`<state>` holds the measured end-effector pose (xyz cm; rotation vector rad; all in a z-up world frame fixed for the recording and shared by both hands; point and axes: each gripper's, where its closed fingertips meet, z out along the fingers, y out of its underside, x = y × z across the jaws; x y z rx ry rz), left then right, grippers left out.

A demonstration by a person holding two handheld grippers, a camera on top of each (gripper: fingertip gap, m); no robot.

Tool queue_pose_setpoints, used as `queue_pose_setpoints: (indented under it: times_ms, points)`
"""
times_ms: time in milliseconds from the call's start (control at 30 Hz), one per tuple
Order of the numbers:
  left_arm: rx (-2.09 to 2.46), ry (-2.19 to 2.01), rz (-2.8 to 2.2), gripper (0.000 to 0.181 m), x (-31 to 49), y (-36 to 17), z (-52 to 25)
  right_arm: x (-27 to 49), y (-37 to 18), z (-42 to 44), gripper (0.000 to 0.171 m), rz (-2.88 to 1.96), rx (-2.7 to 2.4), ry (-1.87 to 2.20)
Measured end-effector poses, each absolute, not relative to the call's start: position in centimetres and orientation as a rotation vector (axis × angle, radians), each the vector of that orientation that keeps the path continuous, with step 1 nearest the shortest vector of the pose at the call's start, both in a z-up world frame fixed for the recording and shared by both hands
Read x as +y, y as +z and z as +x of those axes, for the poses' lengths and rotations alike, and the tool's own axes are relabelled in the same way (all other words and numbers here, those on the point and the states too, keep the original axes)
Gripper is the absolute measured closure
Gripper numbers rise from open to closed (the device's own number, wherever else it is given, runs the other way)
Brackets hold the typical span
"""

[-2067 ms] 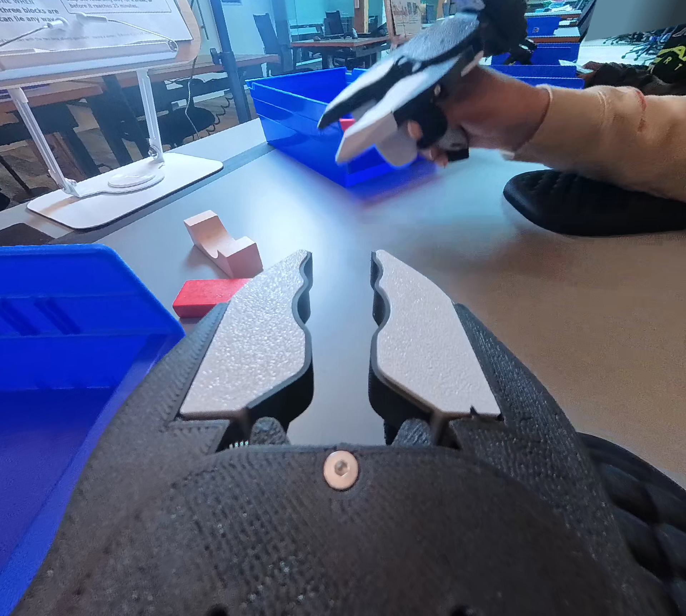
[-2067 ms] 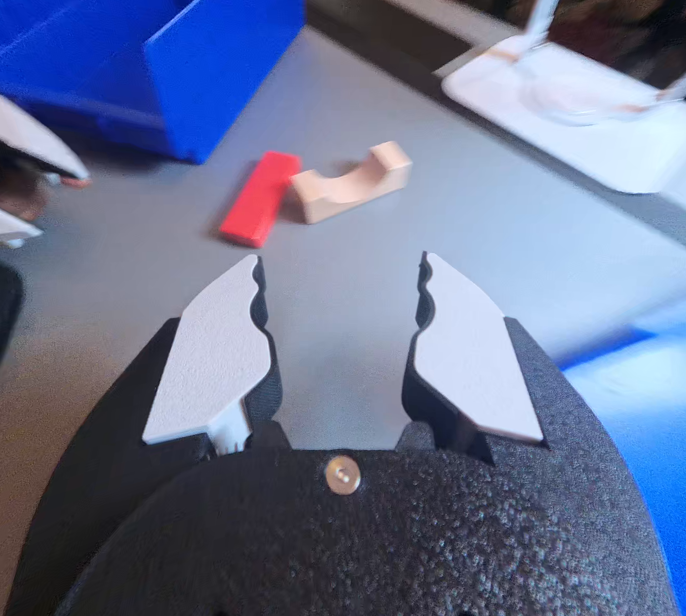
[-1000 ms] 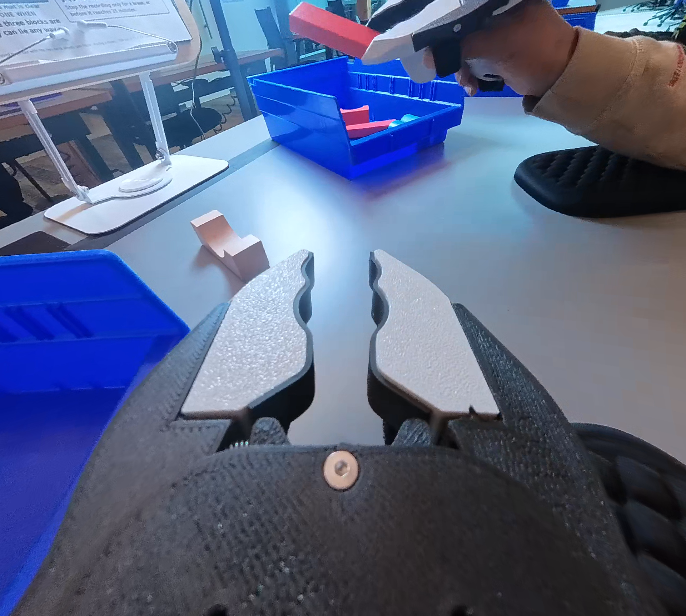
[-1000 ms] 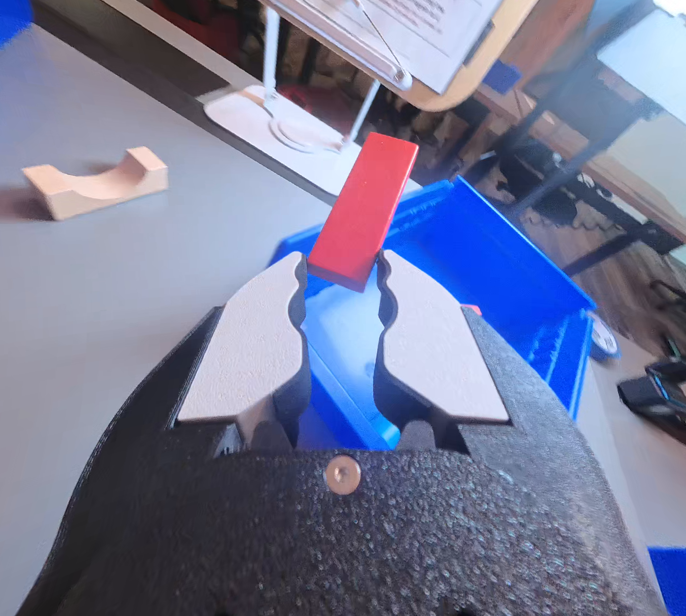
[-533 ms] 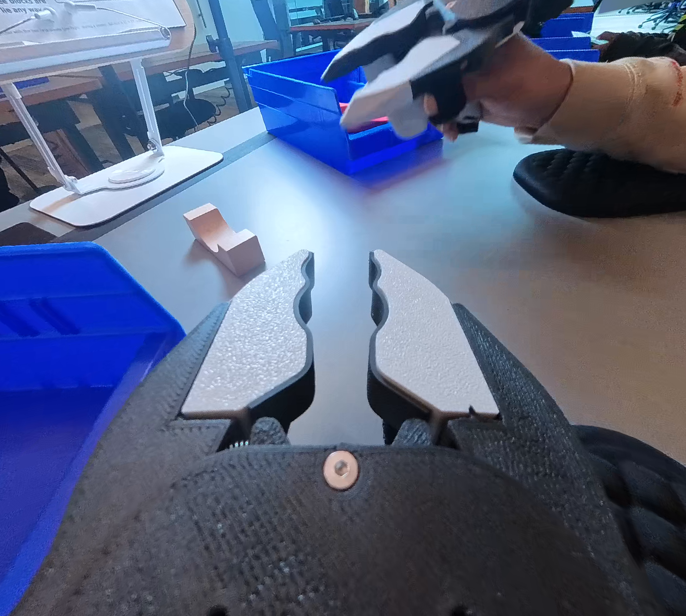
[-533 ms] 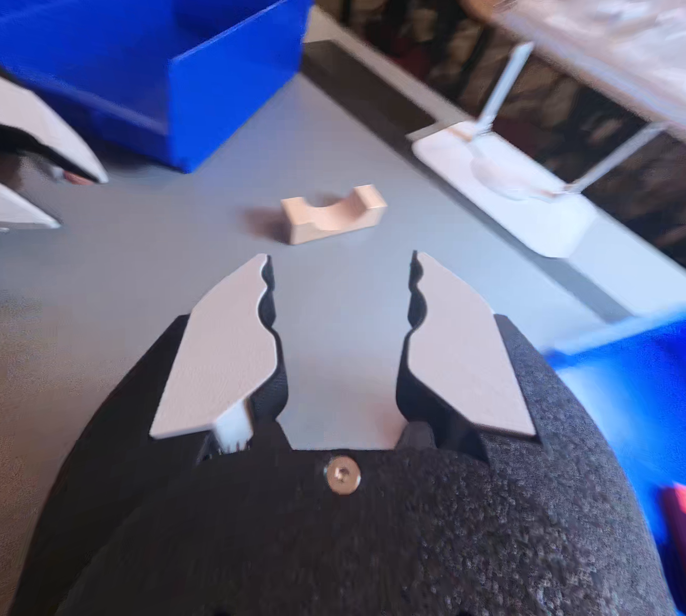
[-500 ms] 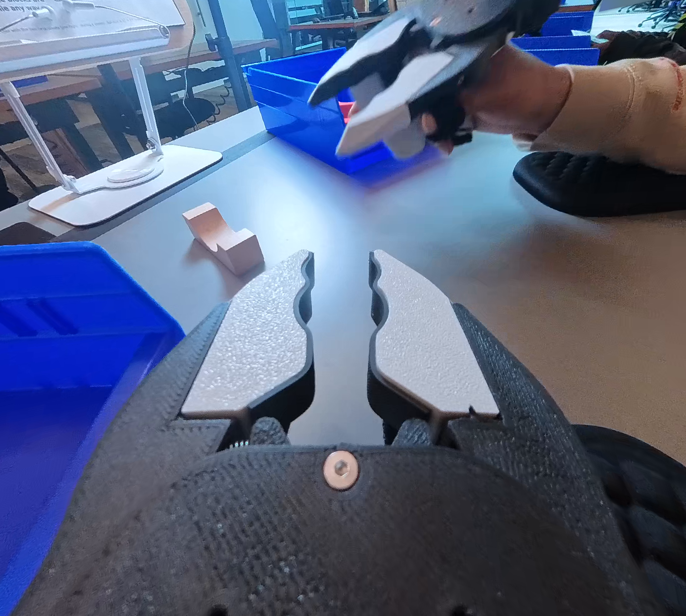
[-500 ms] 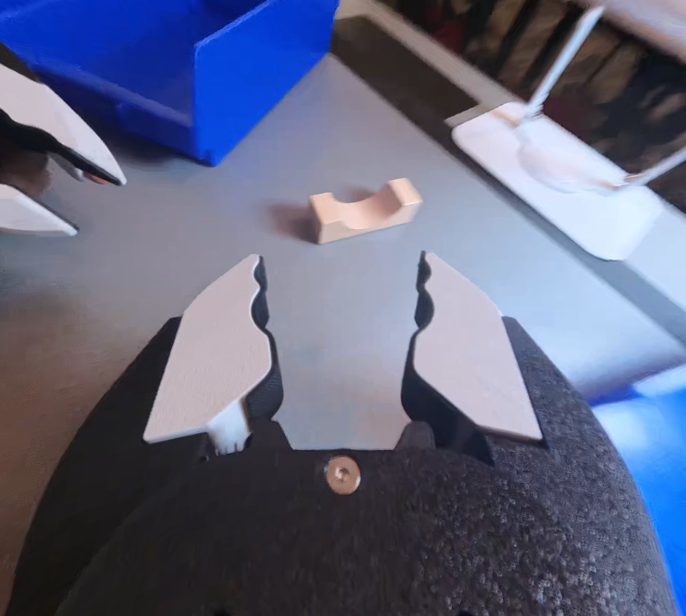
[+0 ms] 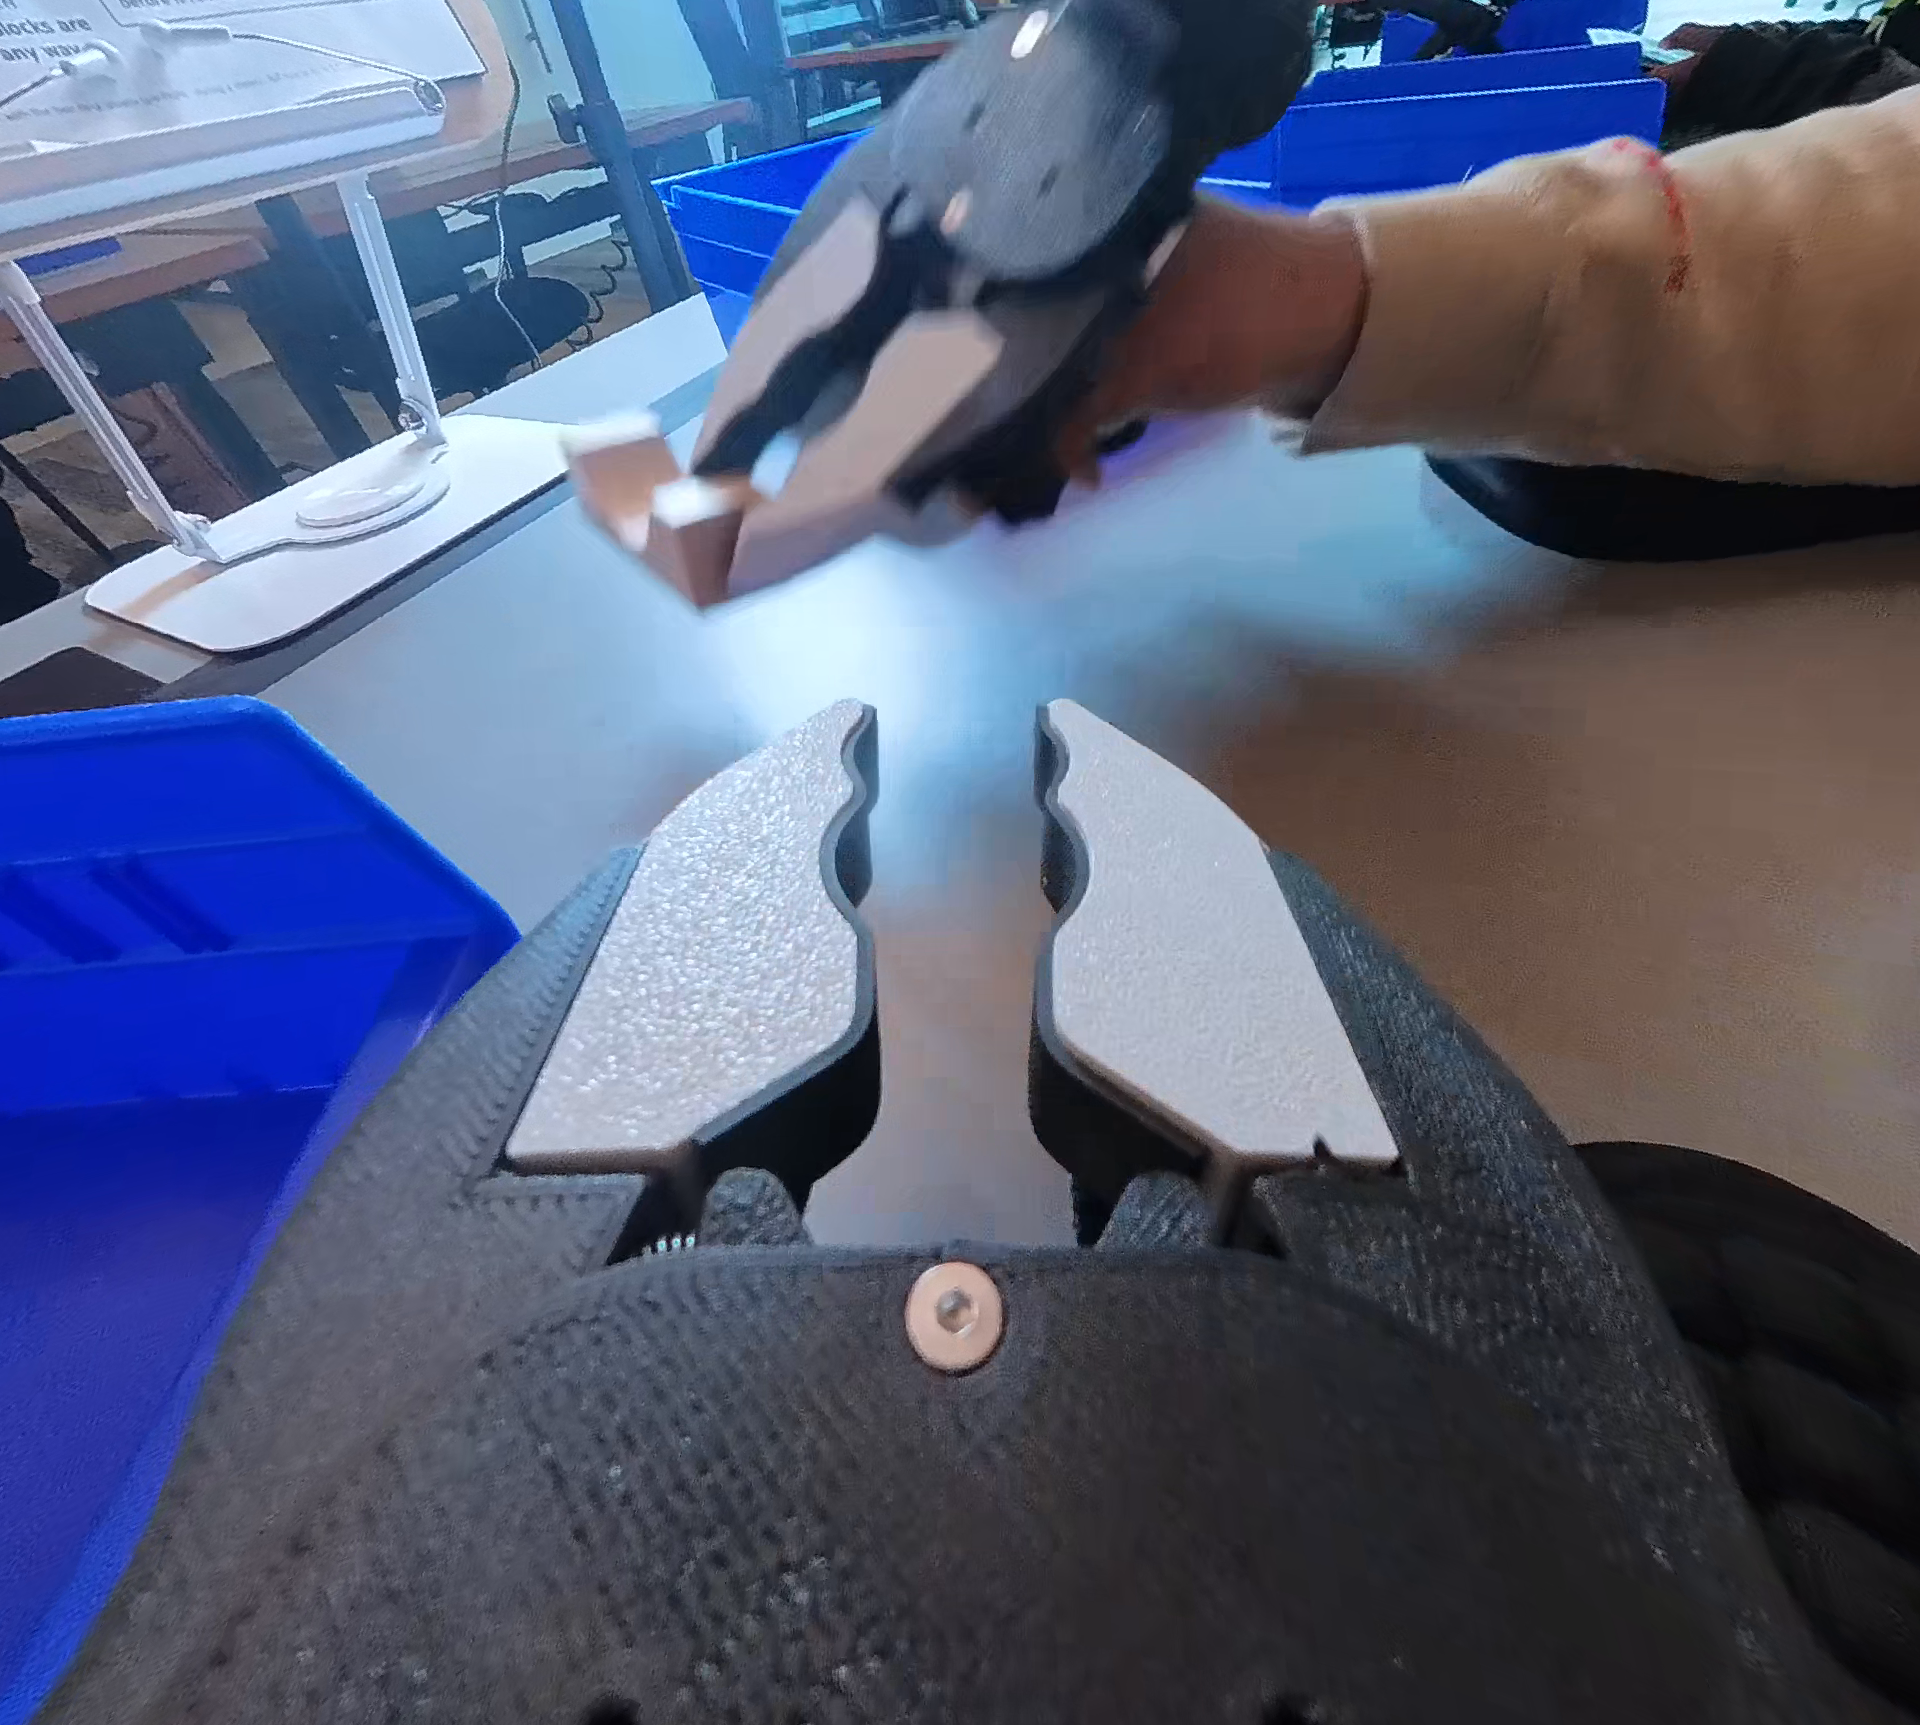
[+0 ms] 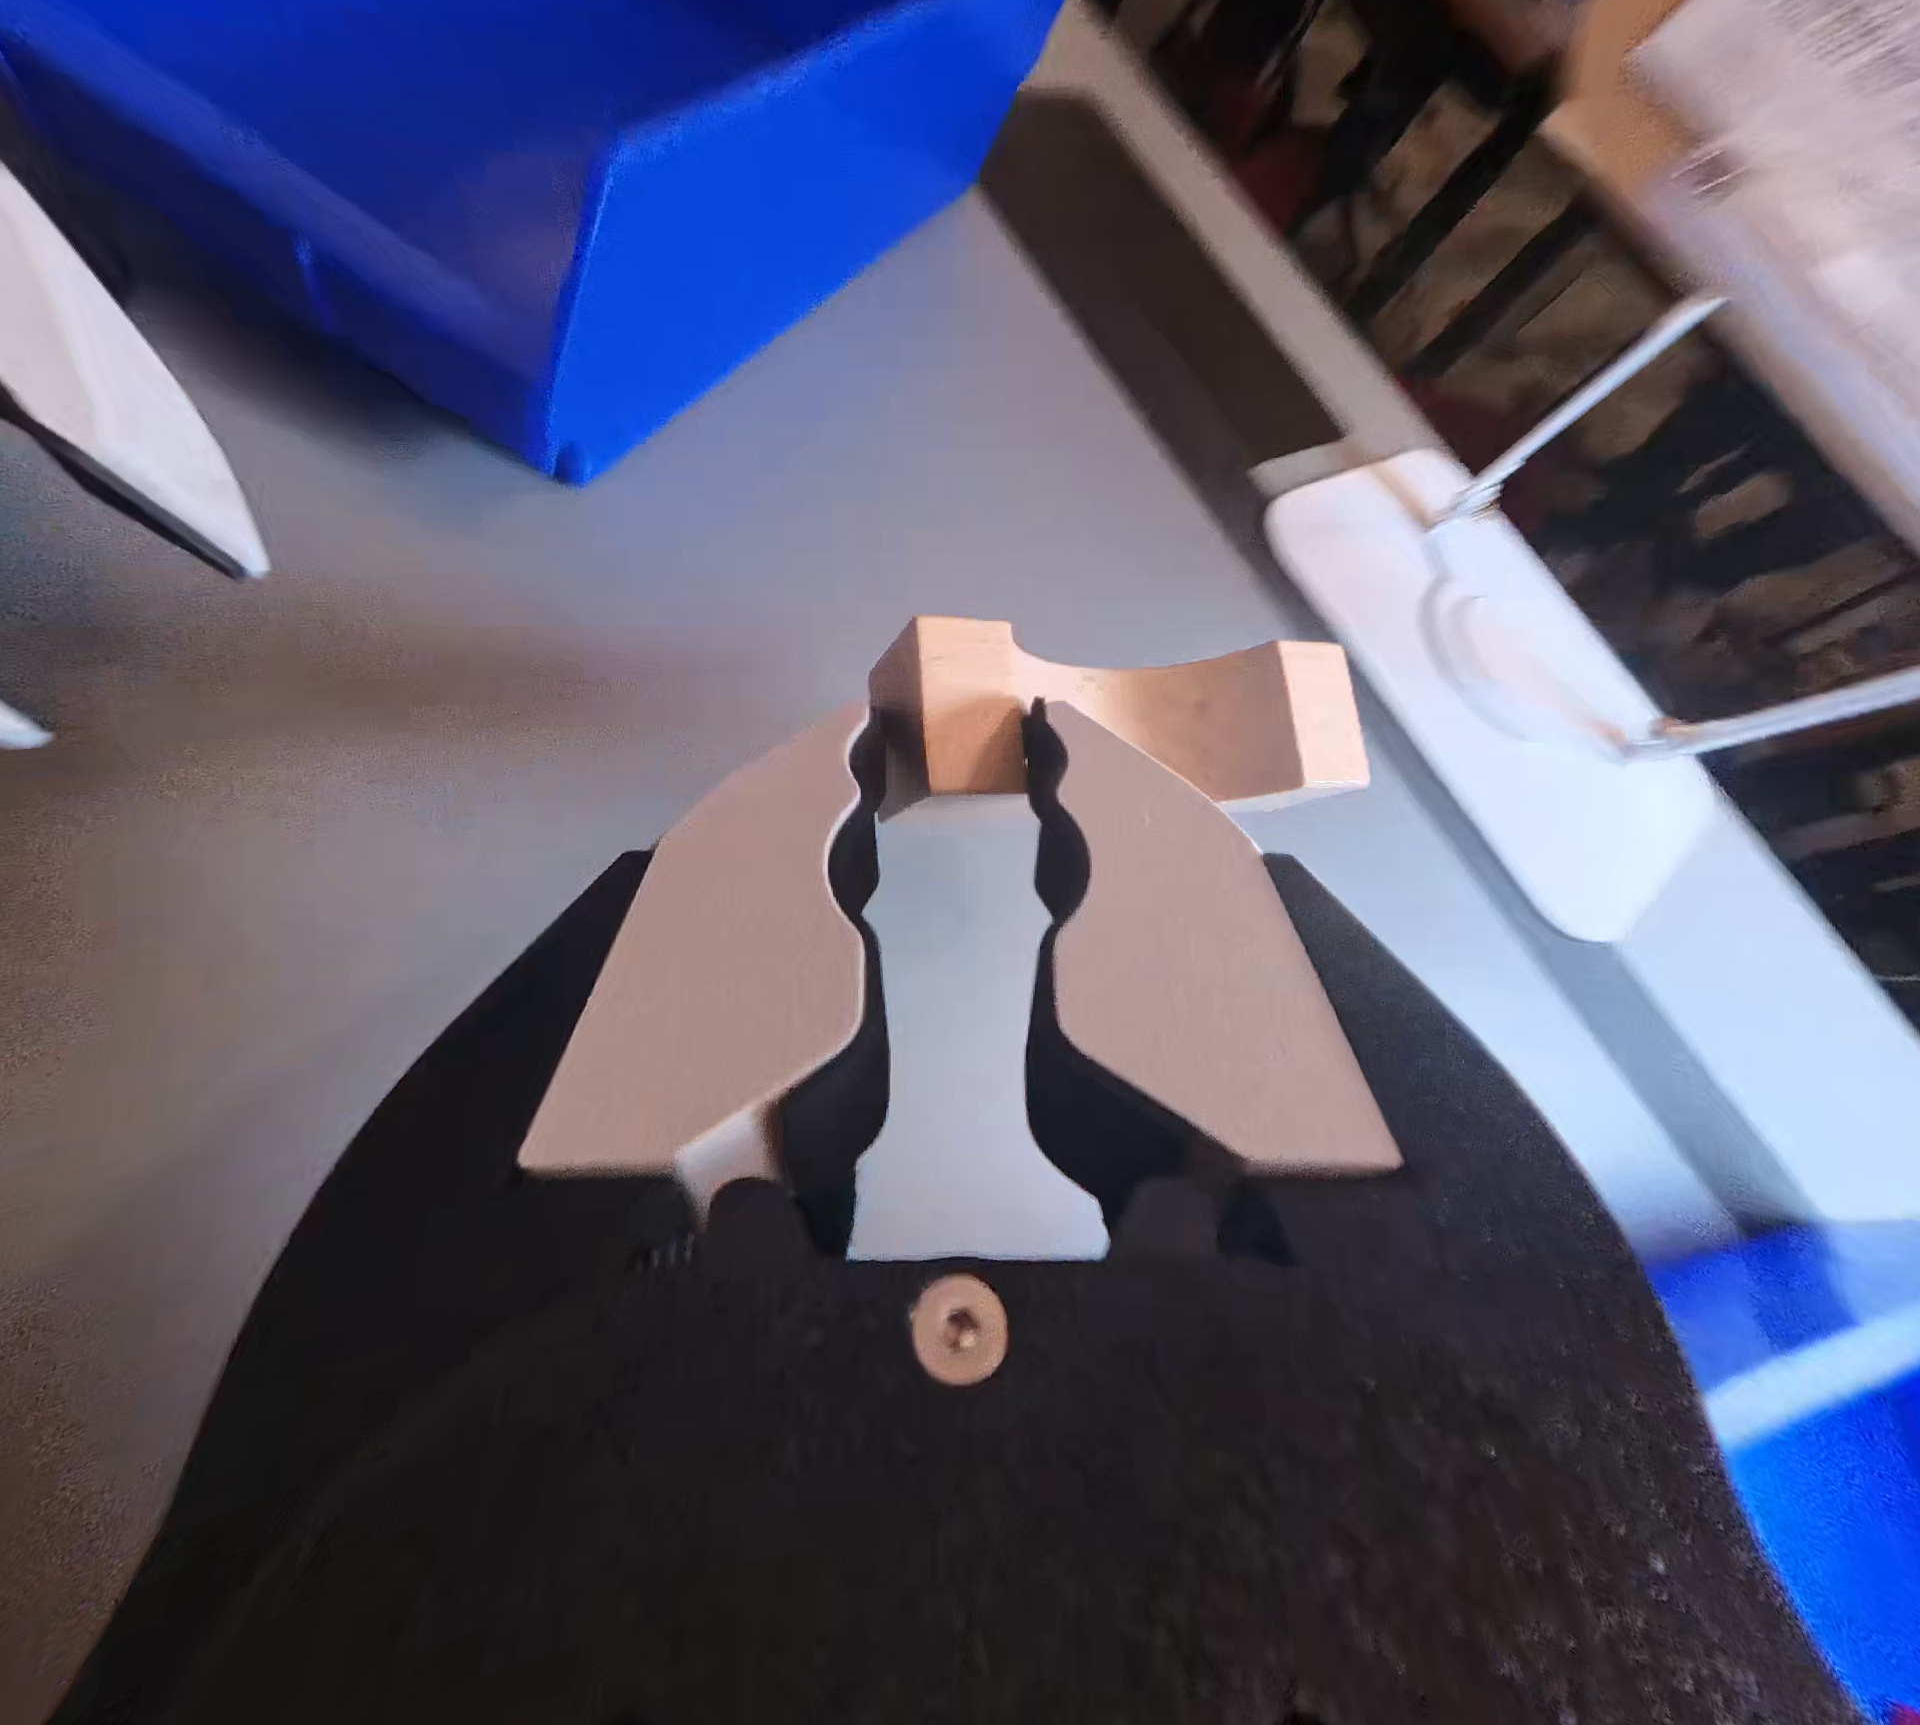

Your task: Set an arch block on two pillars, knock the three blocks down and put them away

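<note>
The pale wooden arch block is held by one end in my right gripper, which is shut on it. In the left wrist view the right gripper carries the arch block clear above the grey table, its image blurred by motion. My left gripper rests low over the table near the front, its jaws narrowly apart and empty. One of its fingers shows at the left edge of the right wrist view. No other loose block shows on the table.
A blue bin sits close on the left, also seen in the right wrist view. A second blue bin stands behind the right gripper. A white document stand is at the back left. A black pad lies under the sleeve.
The right gripper let go of the red block at the far bin, swung back open, shut on the arch block and lifted it off the table. The left gripper has stayed put.
</note>
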<state>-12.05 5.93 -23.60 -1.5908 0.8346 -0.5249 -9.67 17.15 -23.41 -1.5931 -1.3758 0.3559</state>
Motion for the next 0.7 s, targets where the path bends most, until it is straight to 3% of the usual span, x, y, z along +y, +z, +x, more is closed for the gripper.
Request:
queue_pose_setpoints:
  times_ms: [100,200,333,500,633,700]
  points:
    - [0.838,-0.512,-1.583,0.152,5.9,-23.4,-12.1,17.8,-15.9,-4.9,0.145,-1.474,-1.164,0.409]
    - [0.845,-0.501,-1.586,0.152,5.9,-23.6,-11.9,20.4,-13.1,1.4,0.145,-1.516,-0.979,0.4]
    - [0.852,-0.474,-1.598,0.153,6.2,-24.1,-11.7,24.3,-16.7,8.0,0.145,-1.684,-0.857,0.338]
    - [0.857,-0.388,-1.593,0.153,6.6,-24.0,-12.3,25.7,-20.8,10.3,0.144,-1.842,-0.863,0.218]
    - [0.803,-0.379,-1.619,0.151,7.2,-23.7,-13.4,25.2,-20.4,11.0,0.116,-1.856,-0.886,0.174]
    - [0.76,-0.323,-1.649,0.148,7.9,-23.3,-14.7,23.9,-19.9,11.2,0.112,-1.845,-0.923,0.2]
